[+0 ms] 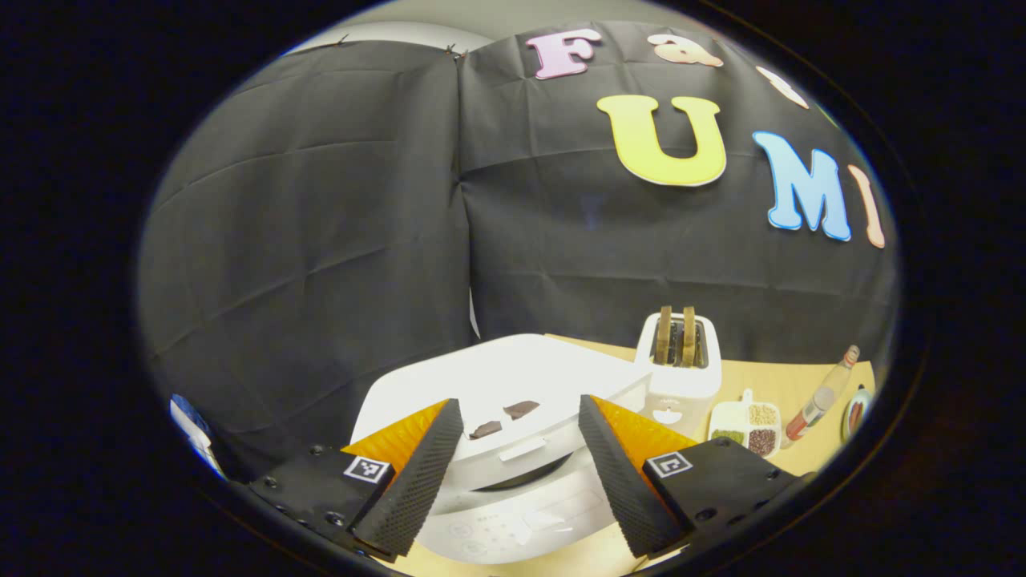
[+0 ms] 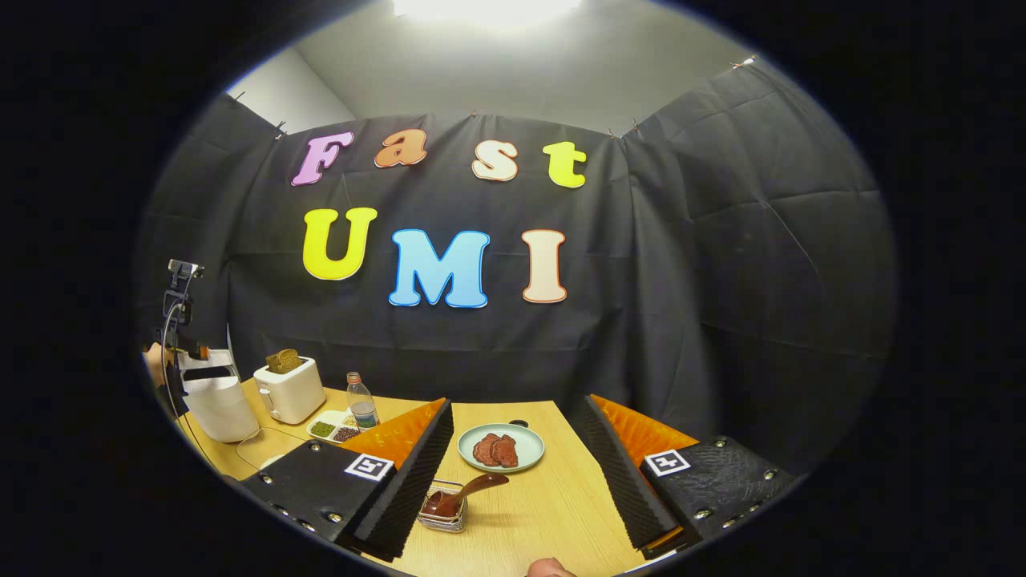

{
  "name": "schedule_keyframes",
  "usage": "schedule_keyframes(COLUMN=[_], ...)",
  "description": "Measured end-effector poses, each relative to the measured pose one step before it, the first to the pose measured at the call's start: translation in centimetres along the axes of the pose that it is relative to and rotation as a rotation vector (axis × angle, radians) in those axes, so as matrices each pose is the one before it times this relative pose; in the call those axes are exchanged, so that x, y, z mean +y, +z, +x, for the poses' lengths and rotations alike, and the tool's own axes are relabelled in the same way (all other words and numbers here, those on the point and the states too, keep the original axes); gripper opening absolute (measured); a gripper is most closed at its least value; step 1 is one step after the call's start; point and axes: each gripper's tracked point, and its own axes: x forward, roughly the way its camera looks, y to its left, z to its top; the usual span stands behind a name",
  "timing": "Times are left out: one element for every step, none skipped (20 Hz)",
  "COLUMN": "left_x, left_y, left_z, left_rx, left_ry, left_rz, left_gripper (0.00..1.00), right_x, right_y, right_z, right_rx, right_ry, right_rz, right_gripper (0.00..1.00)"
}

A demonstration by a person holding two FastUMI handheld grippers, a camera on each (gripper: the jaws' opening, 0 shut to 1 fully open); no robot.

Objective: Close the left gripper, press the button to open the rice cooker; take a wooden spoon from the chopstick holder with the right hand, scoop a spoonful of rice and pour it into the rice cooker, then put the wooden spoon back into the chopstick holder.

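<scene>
We note the wooden table [image 2: 553, 497] as the largest item. On it, in the left gripper view, stands the white rice cooker [image 1: 513, 433], directly ahead of the left gripper [image 1: 519, 469], with its lid down. The left gripper's jaws stand wide apart, holding nothing, and the front of the cooker shows between them. In the right gripper view we see the rice cooker [image 2: 215, 405] at the far left of the table, well apart from the right gripper [image 2: 519, 473].

Just beside the cooker we record a white toaster [image 1: 680, 365] with two slices standing in its slots. Next to the toaster lies a divided dish [image 1: 747, 425] of grains, and beyond it a bottle [image 1: 822, 397], which appears tilted in this view.

In the right gripper view the right gripper's jaws are likewise spread wide and empty. Between the fingers, farther along the table, sits a green plate [image 2: 501, 446] bearing two brown pieces. Nearer, just beside the left-hand finger, stands the chopstick holder [image 2: 443, 513], a small wire basket, with the wooden spoon [image 2: 461, 495] resting in it, its handle slanting up to the right. We cannot tell where the rice is.
</scene>
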Motion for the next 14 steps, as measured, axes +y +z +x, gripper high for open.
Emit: schedule_keyframes(left_x=[-0.212, -0.124, -0.199, -0.182, -0.122, -0.062, -0.024, -0.120, -0.095, -0.109, -0.011, -0.191, 0.082, -0.048], left_y=[-0.540, -0.475, -0.552, -0.574, -0.526, -0.601, -0.307, -0.181, 0.078, -0.178, 0.039, -0.071, -0.408, 0.026], left_z=[0.024, 0.004, 0.062, -0.005, 0.065, 0.188, 0.226, 0.019, 0.047, 0.069, 0.086, 0.014, 0.051, -0.132], left_rx=[0.00553, 0.00922, 0.01054, 0.01198, 0.01149, 0.01147, 0.00653, 0.00299, -0.01634, -0.00103, -0.00241, 0.00257, 0.02956, 0.00999], left_ry=[-0.00004, -0.00104, -0.00231, -0.00311, -0.00483, -0.00153, 0.00021, 0.00255, 0.00157, 0.00568, 0.00345, -0.00875, -0.00316, -0.00431], left_rz=[0.00577, 0.00608, 0.00135, -0.00484, -0.00837, -0.00623, -0.00014, 0.00224, 0.00897, 0.01043, 0.00469, -0.02738, -0.05238, -0.04628], left_gripper=[1.00, 0.96, 1.00, 1.00, 0.96, 1.00, 1.00, 0.99, 0.99, 0.99, 0.99, 0.99, 0.94, 0.96], right_x=[0.023, 0.060, 0.037, -0.025, -0.054, 0.061, 0.044, 0.028, 0.053, 0.060, 0.022, -0.013, 0.131, 0.068], right_y=[-0.026, -0.025, 0.011, -0.069, -0.046, 0.013, 0.007, -0.009, -0.032, 0.002, 0.032, 0.066, 0.034, -0.065], right_z=[-0.097, -0.079, -0.118, -0.048, -0.124, -0.029, -0.099, -0.009, -0.033, -0.195, -0.105, 0.085, -0.110, 0.050], right_rx=[0.00145, 0.00113, 0.00016, 0.00045, 0.00074, -0.00017, 0.00052, -0.00071, 0.00027, 0.00079, -0.00004, -0.00162, -0.00274, 0.00047], right_ry=[-0.00189, -0.00156, -0.00134, -0.00207, -0.00120, -0.00034, -0.00070, 0.00022, -0.00203, -0.00136, -0.00311, -0.00308, -0.00199, -0.00071], right_rz=[0.00304, -0.00003, -0.00273, -0.00454, -0.00448, -0.00322, -0.00208, -0.00047, 0.00096, 0.00240, 0.00026, -0.00375, -0.00620, -0.00432], right_gripper=[0.98, 1.00, 0.98, 1.00, 1.00, 1.00, 1.00, 0.98, 0.98, 0.98, 0.98, 0.98, 0.98, 0.98])
